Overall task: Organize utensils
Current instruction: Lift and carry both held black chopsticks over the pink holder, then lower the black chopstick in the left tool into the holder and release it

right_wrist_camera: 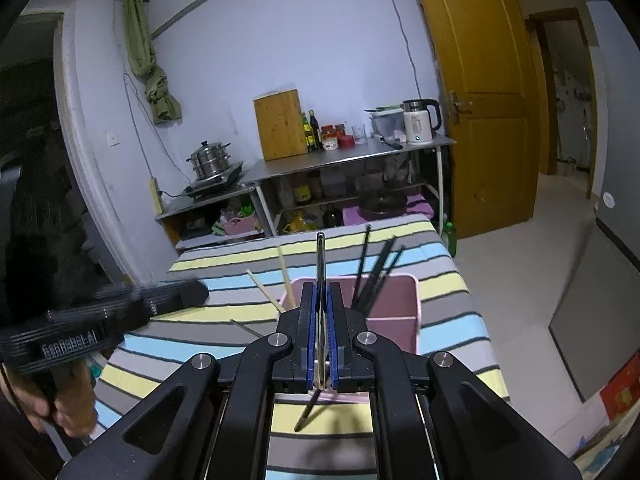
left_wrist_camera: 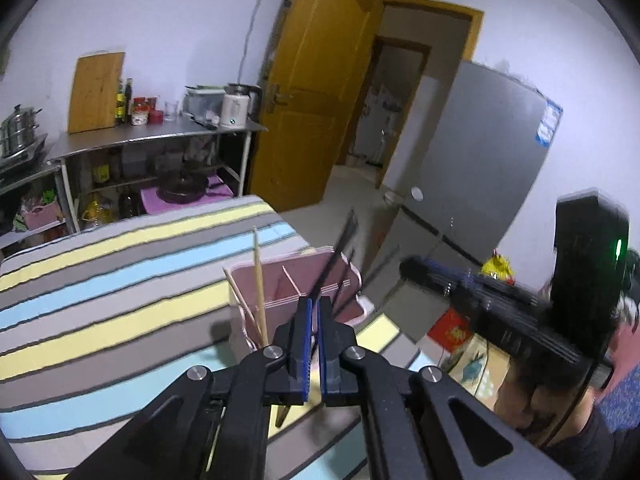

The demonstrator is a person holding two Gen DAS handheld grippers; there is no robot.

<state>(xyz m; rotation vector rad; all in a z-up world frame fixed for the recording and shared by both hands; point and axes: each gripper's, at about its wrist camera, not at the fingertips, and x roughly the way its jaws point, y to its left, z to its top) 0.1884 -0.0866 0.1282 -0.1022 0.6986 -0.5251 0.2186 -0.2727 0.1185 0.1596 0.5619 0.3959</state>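
Stood on the striped table [right_wrist_camera: 360, 258]: a divided holder [right_wrist_camera: 404, 320], near its right edge. In the holder's left compartment, wooden chopsticks [right_wrist_camera: 285, 276]; in the right one, dark chopsticks [right_wrist_camera: 380, 268]. Behind the table, a metal shelf [right_wrist_camera: 352, 156] bearing a cutting board [right_wrist_camera: 280, 124], bottles [right_wrist_camera: 312, 130] and, at its right end, a kettle [right_wrist_camera: 418, 122]. Right of the shelf, a door [right_wrist_camera: 484, 100].

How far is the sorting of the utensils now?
Done: wooden chopsticks and black chopsticks already stand in separate sections of the pink holder. In hand: the right gripper is shut on a metal utensil. Left: that one, plus a piece on the striped cloth.
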